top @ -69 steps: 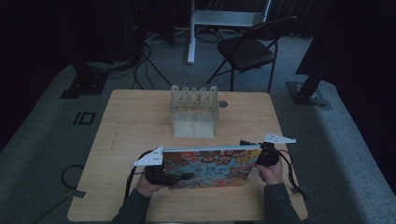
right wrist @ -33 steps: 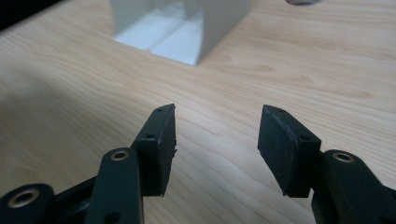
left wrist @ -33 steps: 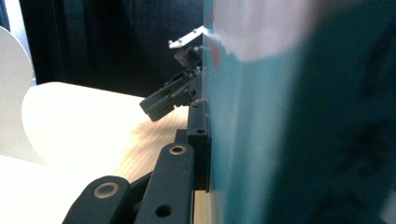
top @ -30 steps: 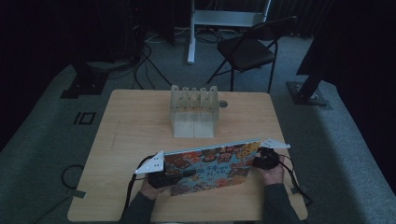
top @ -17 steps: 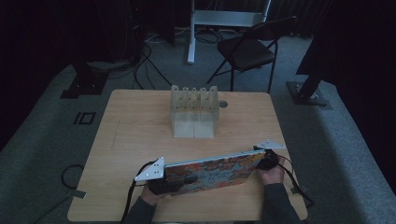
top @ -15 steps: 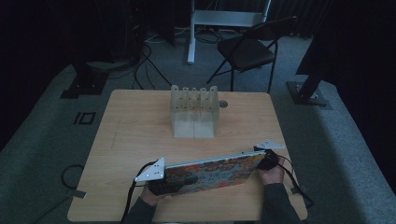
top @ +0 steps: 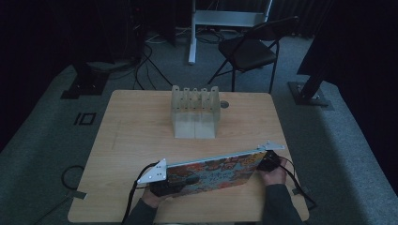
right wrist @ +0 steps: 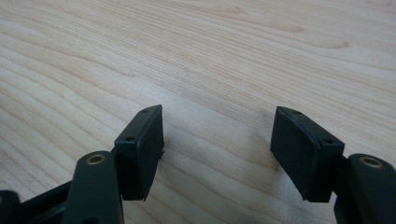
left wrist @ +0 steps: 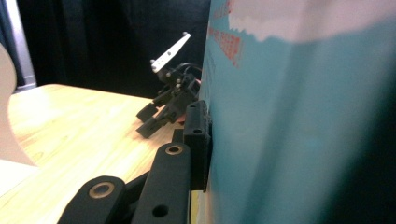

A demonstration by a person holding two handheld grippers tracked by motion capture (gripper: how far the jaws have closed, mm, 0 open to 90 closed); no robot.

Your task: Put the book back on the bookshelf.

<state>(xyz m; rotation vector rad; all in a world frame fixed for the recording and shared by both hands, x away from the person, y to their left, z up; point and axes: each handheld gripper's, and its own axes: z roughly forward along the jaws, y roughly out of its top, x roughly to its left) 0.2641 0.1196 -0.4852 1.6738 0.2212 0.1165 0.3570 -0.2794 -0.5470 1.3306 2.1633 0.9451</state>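
One broad wooden table (top: 131,140) carries the whole job, and the large picture book (top: 216,169) stands at its near edge, between the person's two hands. Over the last couple of seconds the book has changed most. It lay back then with most of its bright cover facing up; now it is tipped onto its long lower edge, so the high view shows a narrow, slanted strip of cover, with the right end farther from the person than the left.

Beyond it, the pale slotted rack (top: 195,110) sits at the middle of the table, well apart from the book, where it has been all along.

At the book's left end, the left tool (top: 164,185) is clamped on: its own view has one black pad flat against the teal cover (left wrist: 299,130), while the other jaw is hidden behind the book. At the right end, the right tool (top: 268,161) sits just beside the book, and its own view shows it spread wide (right wrist: 217,144) over bare wood, gripping nothing.

I judge the book is being stood upright for one of the rack's slots, with the left tool carrying it, so it could flop over unless the right one steadies it
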